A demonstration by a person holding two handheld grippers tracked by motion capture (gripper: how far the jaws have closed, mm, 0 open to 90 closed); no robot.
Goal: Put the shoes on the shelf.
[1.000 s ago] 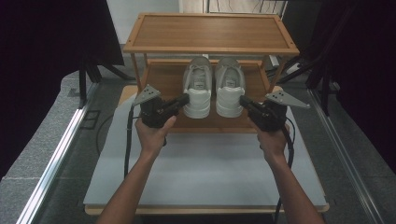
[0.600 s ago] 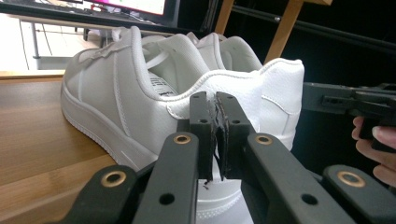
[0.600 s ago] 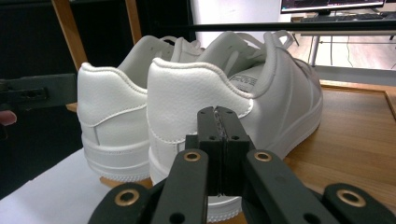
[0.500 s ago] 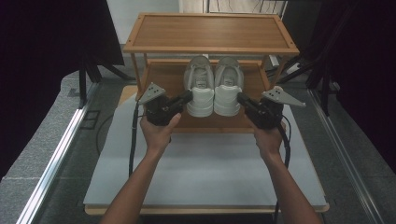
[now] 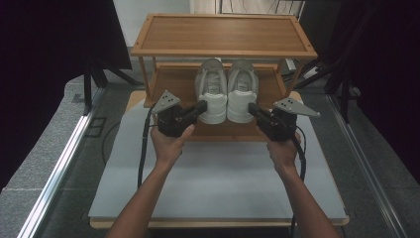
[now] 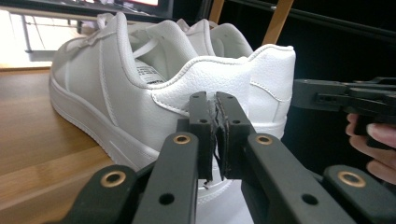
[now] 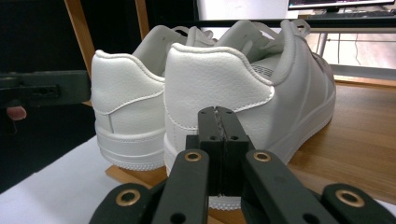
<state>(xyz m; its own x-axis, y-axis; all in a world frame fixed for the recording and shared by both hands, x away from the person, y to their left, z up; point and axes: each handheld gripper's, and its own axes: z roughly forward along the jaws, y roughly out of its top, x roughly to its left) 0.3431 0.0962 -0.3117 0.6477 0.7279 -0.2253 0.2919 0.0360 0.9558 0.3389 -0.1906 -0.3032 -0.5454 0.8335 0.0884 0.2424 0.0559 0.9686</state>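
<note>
A pair of white sneakers stands on the lower shelf of a wooden rack, heels toward me: the left shoe and the right shoe, side by side and touching. My left gripper is shut with nothing between its jaws, its tips at the left shoe's outer heel. At the right shoe's outer heel, my right gripper is likewise shut on nothing. From these views I cannot tell whether either gripper touches its shoe.
The rack's top shelf overhangs the shoes' toes, with wooden posts at its corners. The rack stands on a table covered by a white mat. Dark screens flank both sides, and a metal rail runs along the floor at left.
Both grippers have edged a little inward toward the heels. The two shoes now sit slightly closer together.
</note>
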